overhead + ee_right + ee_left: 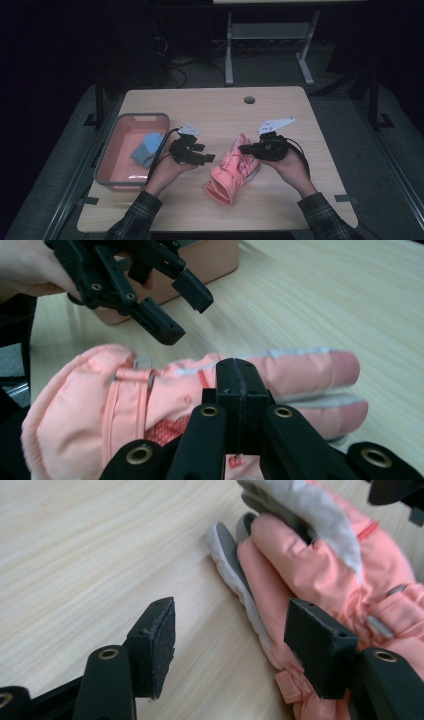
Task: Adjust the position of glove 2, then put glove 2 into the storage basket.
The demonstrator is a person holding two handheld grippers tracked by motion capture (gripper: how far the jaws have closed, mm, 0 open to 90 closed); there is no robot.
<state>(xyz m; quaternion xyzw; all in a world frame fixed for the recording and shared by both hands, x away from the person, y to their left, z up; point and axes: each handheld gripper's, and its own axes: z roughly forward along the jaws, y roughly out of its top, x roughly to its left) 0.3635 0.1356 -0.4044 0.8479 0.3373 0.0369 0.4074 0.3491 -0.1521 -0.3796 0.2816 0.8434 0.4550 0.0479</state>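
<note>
Dark room, pale wooden table (210, 107): left gripper (225, 645) apart, right gripper (239, 390) clamping pink glove (150, 395)

Wooden table (215, 107), pink bin (131, 125) at its left, blue cloth (147, 147) inside

Looking along my right gripper (240, 390), I see its two black jaws pressed together over a pink padded glove (150, 400) lying on the pale wooden table (325, 300). The glove's fingertips point right. Above it, at upper left, my left gripper (172, 305) hangs with jaws apart, a pink bin (210, 260) behind it.
</note>
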